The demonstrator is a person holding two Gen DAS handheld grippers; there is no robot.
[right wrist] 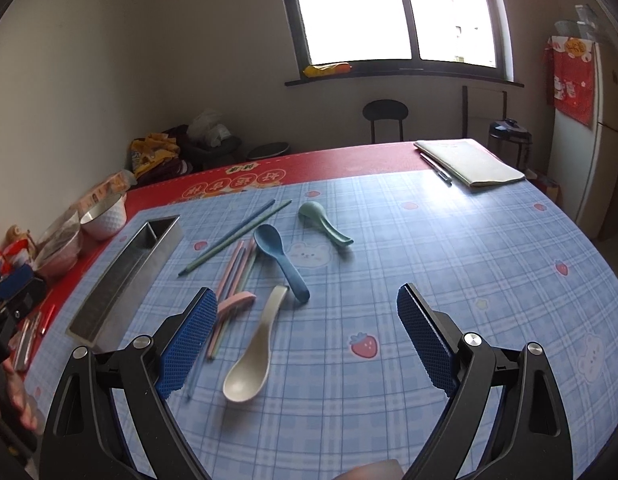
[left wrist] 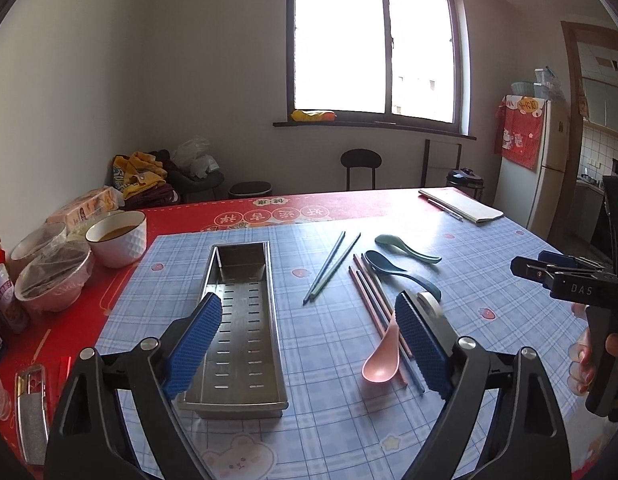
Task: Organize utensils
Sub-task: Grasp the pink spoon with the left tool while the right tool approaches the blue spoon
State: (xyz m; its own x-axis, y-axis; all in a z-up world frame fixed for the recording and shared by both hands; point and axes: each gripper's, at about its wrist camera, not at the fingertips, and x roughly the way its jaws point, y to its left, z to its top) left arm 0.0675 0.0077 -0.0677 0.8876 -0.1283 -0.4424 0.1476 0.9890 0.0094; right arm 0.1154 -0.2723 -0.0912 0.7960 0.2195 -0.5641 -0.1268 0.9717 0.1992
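Left gripper point(left wrist: 309, 344): jaws wide, nothing between them, over steel tray point(left wrist: 245, 402).
Right gripper point(right wrist: 307, 344): jaws wide, empty.
Beige spoon point(right wrist: 251, 364): on table, 11 o'clock of right gripper; pink chopsticks point(right wrist: 233, 276) beyond.
Handling: probably light, stiff, slippery plastic; grip mid-handle.
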